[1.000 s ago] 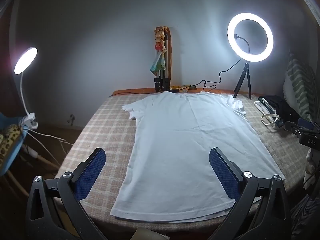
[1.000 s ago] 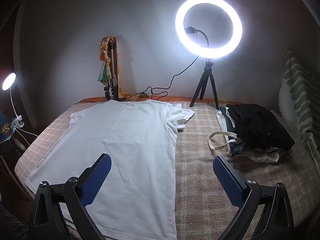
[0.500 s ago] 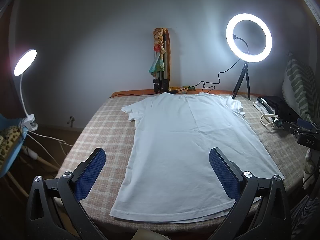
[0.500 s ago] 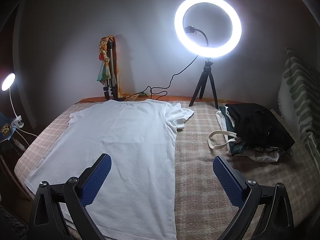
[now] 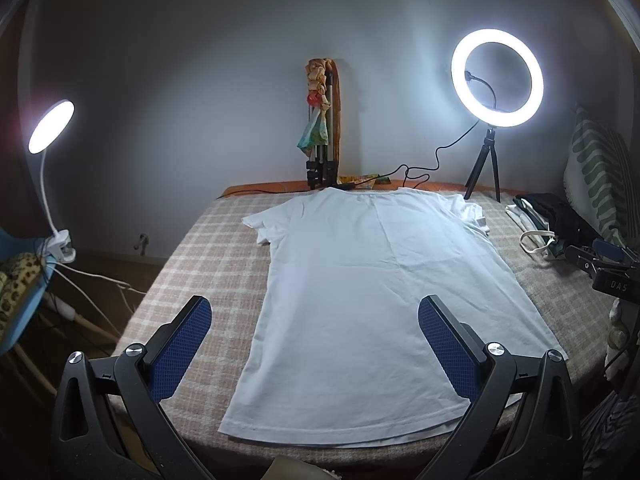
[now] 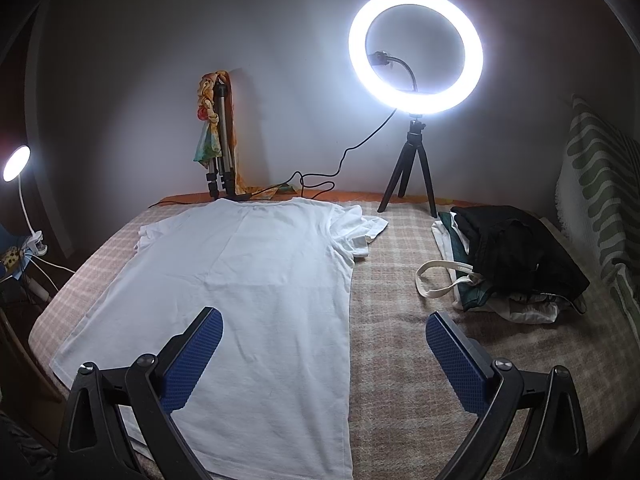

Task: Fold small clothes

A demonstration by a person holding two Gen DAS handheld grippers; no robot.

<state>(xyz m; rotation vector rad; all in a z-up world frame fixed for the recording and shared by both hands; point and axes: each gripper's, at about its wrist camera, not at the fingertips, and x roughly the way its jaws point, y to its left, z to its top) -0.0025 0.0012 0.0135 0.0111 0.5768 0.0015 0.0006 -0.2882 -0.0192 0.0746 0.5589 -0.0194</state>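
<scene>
A white T-shirt (image 5: 372,280) (image 6: 248,292) lies flat on the checked bed cover (image 5: 208,256), collar toward the wall and hem at the near edge. My left gripper (image 5: 316,336) hovers open above the hem, its blue pads (image 5: 182,344) well apart and holding nothing. In the right wrist view my right gripper (image 6: 324,348) is open too, above the shirt's right side edge, with one pad over the cloth and the other over the bare cover (image 6: 400,360). The right gripper's body (image 5: 600,264) shows at the far right of the left wrist view.
A pile of dark and light clothes with a cream strap (image 6: 504,264) lies on the right. A ring light on a tripod (image 6: 414,52), cables and a folded tripod with a scarf (image 6: 218,140) stand by the wall. A clip lamp (image 5: 50,124) glows left; a striped pillow (image 6: 604,184) leans right.
Both grippers have stayed open. The views have shifted only slightly; the shirt has not moved.
</scene>
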